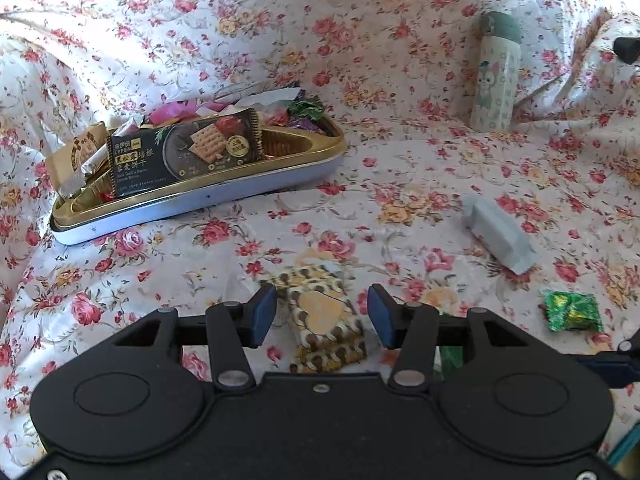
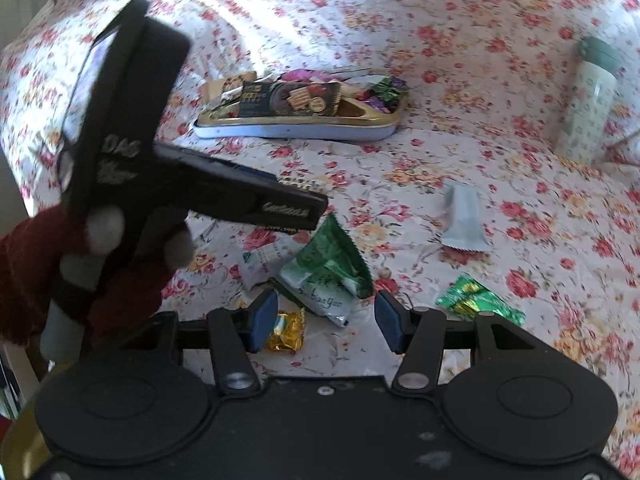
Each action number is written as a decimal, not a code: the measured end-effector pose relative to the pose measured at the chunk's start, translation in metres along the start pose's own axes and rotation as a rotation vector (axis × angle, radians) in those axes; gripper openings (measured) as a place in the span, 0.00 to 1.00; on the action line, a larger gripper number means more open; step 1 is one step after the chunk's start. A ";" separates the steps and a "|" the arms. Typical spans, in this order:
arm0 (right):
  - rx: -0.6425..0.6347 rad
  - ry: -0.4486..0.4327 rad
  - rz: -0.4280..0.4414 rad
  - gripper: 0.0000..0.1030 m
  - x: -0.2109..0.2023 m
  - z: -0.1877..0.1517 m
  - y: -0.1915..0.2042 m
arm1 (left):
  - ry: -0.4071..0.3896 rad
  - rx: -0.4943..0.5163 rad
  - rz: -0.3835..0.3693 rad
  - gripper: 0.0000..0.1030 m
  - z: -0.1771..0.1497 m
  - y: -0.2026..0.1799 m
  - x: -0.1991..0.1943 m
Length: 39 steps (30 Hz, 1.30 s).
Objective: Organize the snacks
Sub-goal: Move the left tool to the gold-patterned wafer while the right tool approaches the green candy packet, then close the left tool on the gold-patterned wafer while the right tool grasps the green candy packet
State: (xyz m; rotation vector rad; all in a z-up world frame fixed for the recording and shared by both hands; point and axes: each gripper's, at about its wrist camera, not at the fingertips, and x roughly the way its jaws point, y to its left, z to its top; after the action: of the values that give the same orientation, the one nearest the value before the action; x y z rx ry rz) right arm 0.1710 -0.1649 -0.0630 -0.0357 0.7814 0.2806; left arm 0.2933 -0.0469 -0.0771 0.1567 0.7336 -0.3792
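Lying flat: leopard-print snack packet [image 1: 326,316], cream heart centre; left gripper [image 1: 322,314] jaws apart, straddling, not gripping.

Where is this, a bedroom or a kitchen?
Probably a bedroom: everything lies on a soft, rumpled flowered bedspread, likely a bed. A tin of snacks and a water bottle sit on it, with loose sweets scattered around.

tool [image 1: 322,316]: black body | blue pads | sleeve [image 2: 36,264]: dark red
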 end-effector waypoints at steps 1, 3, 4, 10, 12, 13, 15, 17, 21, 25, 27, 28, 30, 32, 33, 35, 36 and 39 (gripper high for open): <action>-0.011 0.000 0.000 0.56 0.002 0.001 0.002 | 0.001 -0.007 0.001 0.56 0.000 0.003 0.002; -0.026 0.000 -0.006 0.56 0.005 0.003 0.003 | 0.011 -0.022 -0.004 0.56 -0.003 0.008 0.007; -0.029 0.002 -0.006 0.56 0.006 0.004 0.003 | 0.009 -0.027 -0.008 0.58 -0.005 0.011 0.009; -0.028 0.016 -0.020 0.56 0.013 0.006 0.000 | -0.018 -0.004 -0.007 0.63 -0.009 0.015 0.007; -0.025 0.016 -0.028 0.56 0.016 0.007 -0.002 | -0.023 -0.005 -0.011 0.64 -0.010 0.016 0.008; -0.022 0.013 -0.035 0.56 0.016 0.007 -0.004 | -0.026 0.002 -0.007 0.64 -0.011 0.015 0.008; -0.016 0.008 -0.044 0.56 0.017 0.008 -0.007 | -0.030 0.020 0.004 0.64 -0.011 0.012 0.008; -0.011 -0.002 -0.062 0.56 0.017 0.010 -0.012 | -0.029 0.016 0.001 0.64 -0.011 0.013 0.008; -0.019 -0.017 -0.113 0.56 0.019 0.012 -0.018 | -0.025 0.015 -0.005 0.64 -0.011 0.014 0.008; 0.008 -0.023 -0.160 0.56 0.023 0.013 -0.033 | -0.019 0.014 -0.003 0.64 -0.010 0.014 0.009; 0.038 -0.018 -0.187 0.56 0.026 0.014 -0.042 | -0.015 0.014 0.001 0.64 -0.010 0.013 0.009; 0.057 -0.017 -0.198 0.56 0.027 0.013 -0.046 | -0.012 0.015 0.006 0.64 -0.009 0.012 0.010; 0.095 -0.019 -0.205 0.56 0.024 0.011 -0.053 | -0.004 0.016 0.013 0.65 -0.008 0.011 0.010; 0.125 -0.028 -0.192 0.56 0.019 0.011 -0.058 | 0.005 0.017 0.018 0.65 -0.007 0.011 0.011; 0.131 -0.034 -0.187 0.56 0.016 0.010 -0.059 | 0.007 0.018 0.018 0.65 -0.006 0.011 0.011; 0.130 -0.045 -0.179 0.56 0.011 0.009 -0.058 | 0.013 0.019 0.021 0.65 -0.006 0.011 0.011; 0.127 -0.047 -0.177 0.56 0.009 0.009 -0.057 | 0.015 0.020 0.024 0.65 -0.006 0.010 0.011; 0.124 -0.047 -0.170 0.57 0.006 0.006 -0.054 | 0.022 0.020 0.033 0.65 -0.005 0.009 0.012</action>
State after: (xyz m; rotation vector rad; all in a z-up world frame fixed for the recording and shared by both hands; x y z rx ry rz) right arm 0.1931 -0.2143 -0.0666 0.0212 0.7431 0.0708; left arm 0.3017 -0.0407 -0.0886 0.1922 0.7477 -0.3543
